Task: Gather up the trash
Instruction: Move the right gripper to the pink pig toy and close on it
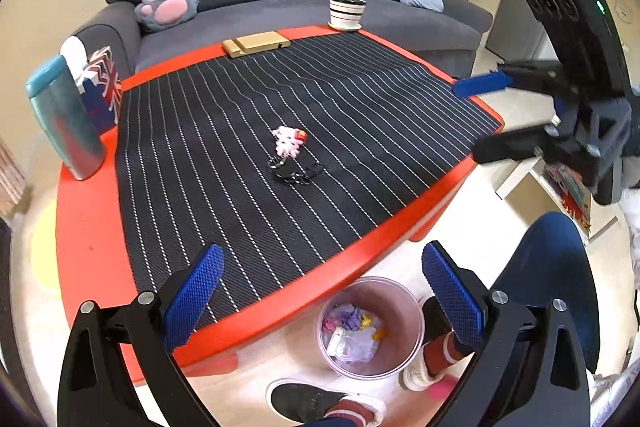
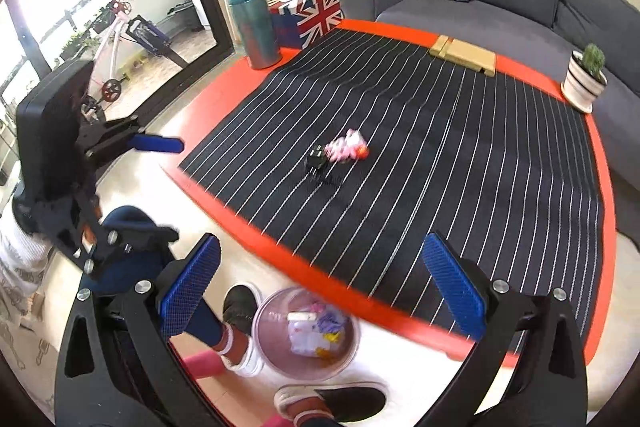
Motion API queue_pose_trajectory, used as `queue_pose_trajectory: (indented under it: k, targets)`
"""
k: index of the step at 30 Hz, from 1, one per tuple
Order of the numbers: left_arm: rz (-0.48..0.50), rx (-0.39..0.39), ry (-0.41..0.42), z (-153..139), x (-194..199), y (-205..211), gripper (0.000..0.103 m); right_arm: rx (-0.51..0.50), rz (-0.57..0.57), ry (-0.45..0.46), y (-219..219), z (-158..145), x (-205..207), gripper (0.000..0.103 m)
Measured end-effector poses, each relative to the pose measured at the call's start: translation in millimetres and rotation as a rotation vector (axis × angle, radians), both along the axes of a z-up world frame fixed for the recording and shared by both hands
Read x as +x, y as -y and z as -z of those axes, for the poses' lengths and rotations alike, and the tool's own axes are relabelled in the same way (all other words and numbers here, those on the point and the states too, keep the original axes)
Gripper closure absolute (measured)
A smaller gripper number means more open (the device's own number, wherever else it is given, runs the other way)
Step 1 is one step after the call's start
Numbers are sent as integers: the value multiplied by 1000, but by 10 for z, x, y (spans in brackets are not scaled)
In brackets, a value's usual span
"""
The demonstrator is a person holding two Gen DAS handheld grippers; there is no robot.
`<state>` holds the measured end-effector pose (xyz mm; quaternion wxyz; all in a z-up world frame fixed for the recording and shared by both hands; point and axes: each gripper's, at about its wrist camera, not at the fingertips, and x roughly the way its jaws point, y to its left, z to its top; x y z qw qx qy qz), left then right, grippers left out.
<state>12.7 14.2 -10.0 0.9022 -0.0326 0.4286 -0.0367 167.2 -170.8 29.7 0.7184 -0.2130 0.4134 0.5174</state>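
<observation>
Holding both hand-held grippers, left (image 1: 320,291) and right (image 2: 320,287), spread wide and empty, I should descend squarely over the pink keychain (image 1: 289,141), avoiding the bin (image 1: 370,327).

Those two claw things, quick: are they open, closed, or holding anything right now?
Left gripper: jaws wide open, holding nothing.
Right gripper: jaws wide open, holding nothing.

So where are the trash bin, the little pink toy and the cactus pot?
trash bin (image 1: 416,311), left wrist view, on its clear inner wall.
pink toy (image 1: 289,141), left wrist view, on its body.
cactus pot (image 2: 583,83), right wrist view, on the striped side.
</observation>
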Motion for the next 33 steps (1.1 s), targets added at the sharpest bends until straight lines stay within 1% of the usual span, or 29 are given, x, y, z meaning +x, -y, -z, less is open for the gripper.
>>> queue_pose_trajectory:
  k: [6,16,20,22,26,30,32,33]
  targets:
    - [-2,1,1,-2,49,-36,7,-66,34,17,-393,-2,247,4]
    - [-10,-10,11,-6,146,-129,7,-222,138,-19,-1075,198,648,4]
    - [-12,-12,12,3,160,-139,7,-268,170,-53,-1291,334,754,4]
    - [-14,-12,11,14,165,-159,7,-296,191,-83,-1396,431,802,4]
    - [-19,-19,16,23,146,-189,7,-391,265,-144,-1567,661,906,4]
    - [-18,-29,17,59,127,-209,7,-414,297,-191,-1681,771,953,4]
    - [-19,-35,17,87,115,-217,7,-406,315,-210,-1719,797,968,6]
    - [-19,-38,17,96,109,-223,7,-410,323,-212,-1734,816,968,15]
